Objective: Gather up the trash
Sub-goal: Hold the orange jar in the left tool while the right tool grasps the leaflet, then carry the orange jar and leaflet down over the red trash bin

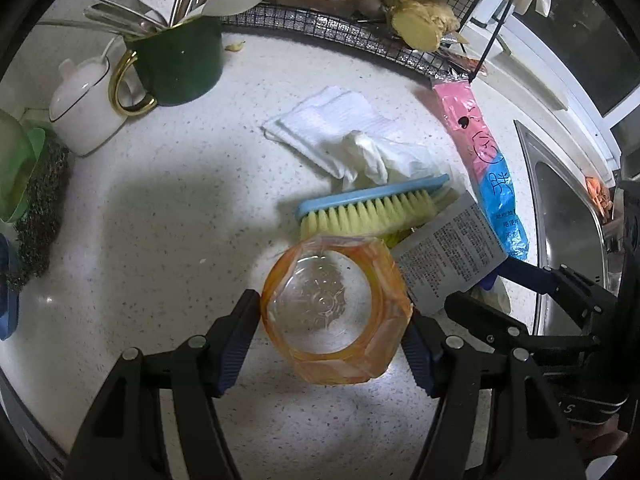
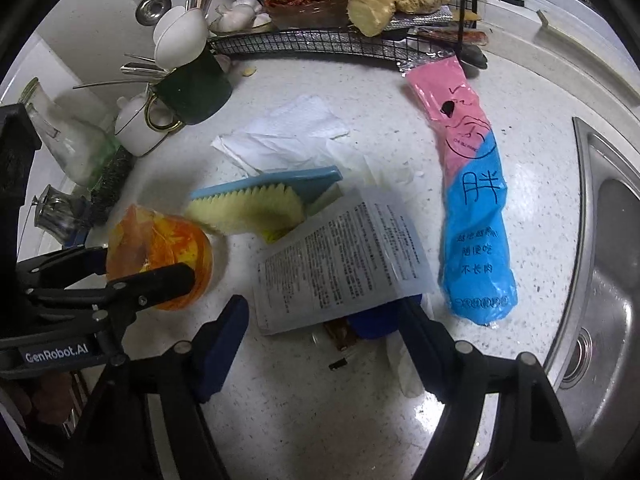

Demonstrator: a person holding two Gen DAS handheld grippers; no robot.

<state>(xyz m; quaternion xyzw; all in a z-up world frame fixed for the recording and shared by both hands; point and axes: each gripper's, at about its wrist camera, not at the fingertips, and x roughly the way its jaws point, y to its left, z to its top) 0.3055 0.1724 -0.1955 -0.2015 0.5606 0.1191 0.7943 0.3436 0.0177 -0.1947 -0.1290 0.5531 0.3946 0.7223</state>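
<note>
My left gripper (image 1: 334,314) is shut on an orange see-through plastic bottle (image 1: 336,280), one pad on each side, held just above the speckled counter (image 1: 160,220). In the right wrist view the same bottle (image 2: 160,252) sits in that gripper (image 2: 132,270) at the left. My right gripper (image 2: 320,328) stands open over a white printed packet (image 2: 340,256); its right finger is at the packet's corner, its left finger apart from it. A blue item (image 2: 372,326) and a small brown wrapper (image 2: 340,336) lie under the packet's near edge. A pink-and-blue plastic bag (image 2: 472,208) lies to the right.
A blue brush (image 2: 256,196) with yellow bristles and crumpled white paper towel (image 2: 288,136) lie behind the packet. A green mug of utensils (image 1: 180,64), a white pot (image 1: 84,112) and a scourer (image 1: 40,208) stand left. A wire rack (image 2: 320,44) holds ginger. The sink's rim (image 2: 582,168) is right.
</note>
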